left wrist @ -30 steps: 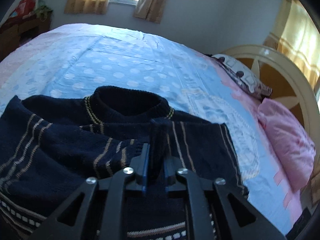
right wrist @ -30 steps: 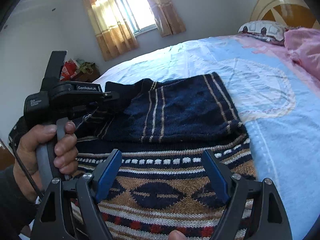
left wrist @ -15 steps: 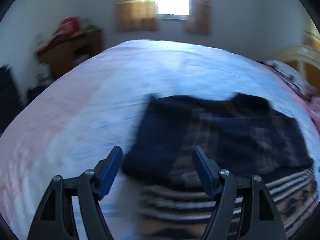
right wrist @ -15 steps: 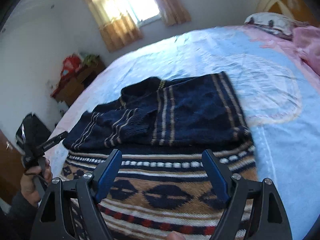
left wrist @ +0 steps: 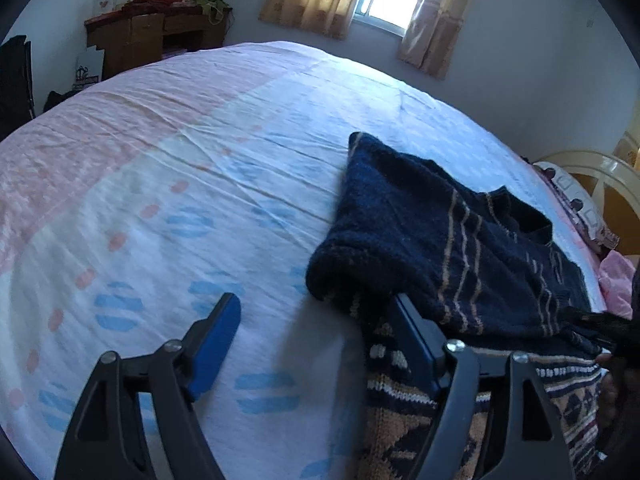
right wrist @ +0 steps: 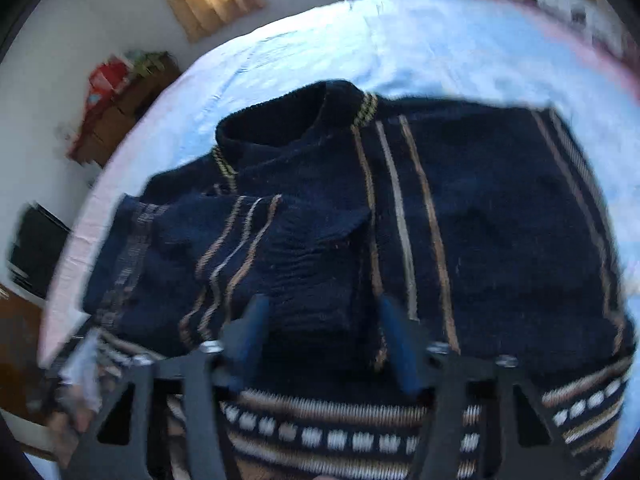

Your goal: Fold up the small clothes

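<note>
Straddling the sweater (right wrist: pixel 400 208), the right tool (right wrist: pixel 324 328) gapes half-wide.

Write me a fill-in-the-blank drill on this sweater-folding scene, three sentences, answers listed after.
1. The navy sweater lies on a ____.
2. The left gripper has its jaws ____, one finger on the sheet side, the other at the sweater's edge.
3. The right gripper straddles the folded ____ of the sweater.

Answers: bed; open; sleeve
</note>
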